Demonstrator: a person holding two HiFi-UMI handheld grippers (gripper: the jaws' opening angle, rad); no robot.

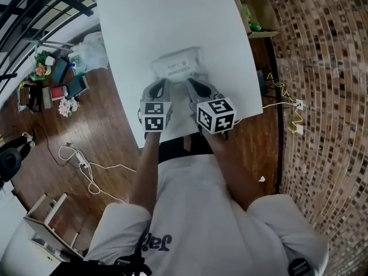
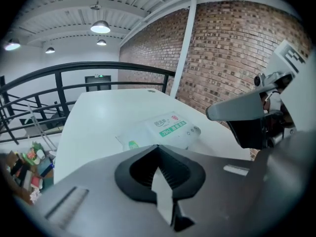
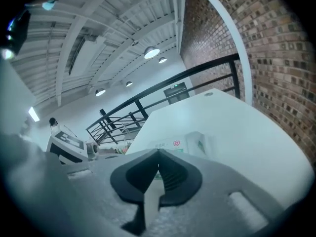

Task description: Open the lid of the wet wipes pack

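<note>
A white wet wipes pack (image 1: 177,65) with green print lies flat near the table's front half, its lid down. The same pack (image 2: 163,130) shows just beyond the left jaws and again (image 3: 190,143) past the right jaws. My left gripper (image 1: 161,84) hovers at the pack's near left side, its jaws shut with nothing between them (image 2: 158,149). My right gripper (image 1: 191,84) is at the pack's near right side, also shut and empty (image 3: 158,154). Neither gripper touches the pack. In the left gripper view the right gripper (image 2: 242,112) fills the right side.
The white table (image 1: 132,33) ends at its front edge by the person's body. A cardboard box (image 1: 256,10) sits beside the table's far right. Books and clutter (image 1: 52,85) and a white cable (image 1: 86,165) lie on the wooden floor at left. A black railing (image 2: 98,68) runs behind.
</note>
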